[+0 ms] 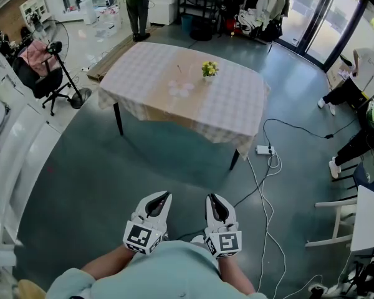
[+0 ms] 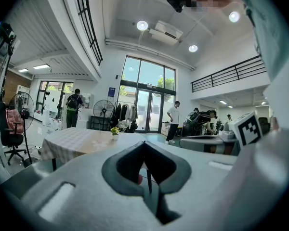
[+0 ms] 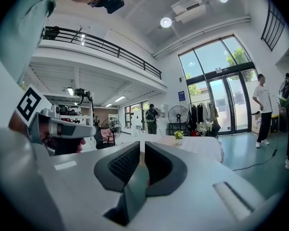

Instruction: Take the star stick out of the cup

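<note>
Far ahead in the head view stands a table [image 1: 143, 67] under a checked cloth. Near its middle a thin stick [image 1: 179, 71] rises above a pale pinkish patch [image 1: 181, 88]; from here a cup cannot be made out. Both grippers are held close to my body, well short of the table. My left gripper [image 1: 164, 195] [image 2: 144, 144] has its jaws together, with nothing between them. A narrow slit shows between the ribbed pads of my right gripper [image 1: 210, 198] [image 3: 142, 147], which is also empty.
A small pot of yellow flowers [image 1: 209, 68] stands on the table by the stick. Cables and a power strip [image 1: 263, 149] lie on the grey floor right of the table. A white chair [image 1: 361, 220] is at the right, and a fan [image 1: 56, 48] on a stand at the left. People sit at the far right [image 1: 355, 86].
</note>
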